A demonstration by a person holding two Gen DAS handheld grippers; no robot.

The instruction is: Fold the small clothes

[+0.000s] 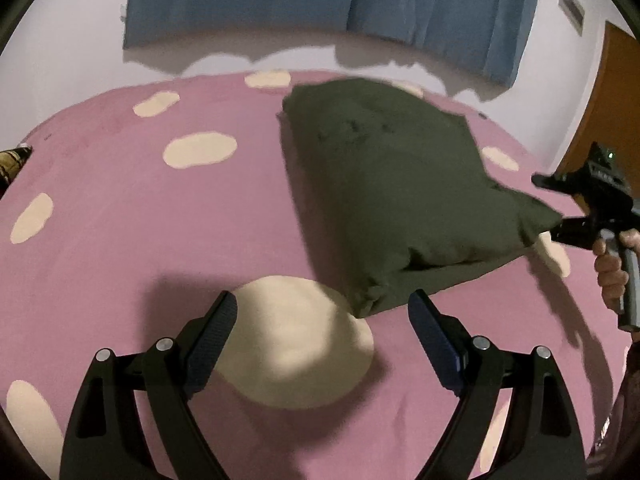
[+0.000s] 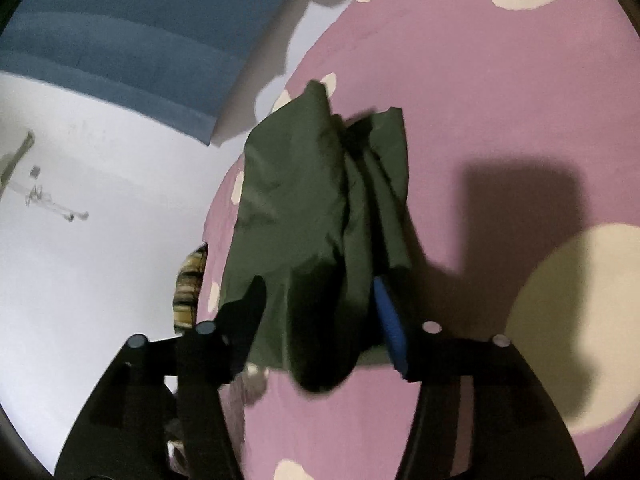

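Left gripper (image 1: 322, 322) wide open, holding nothing, over pink spotted bedsheet (image 1: 140, 220). Dark green garment (image 1: 400, 192) lies at 1 o'clock (one corner lifted), pinched by right gripper (image 2: 320, 300).

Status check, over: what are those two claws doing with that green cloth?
Left claw open, empty, above bedsheet. Right claw gripping dark green garment, corner lifted. Nothing in the way.

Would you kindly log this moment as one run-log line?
left gripper: open, empty | right gripper: shut on dark green garment corner | garment on pink spotted bedspread
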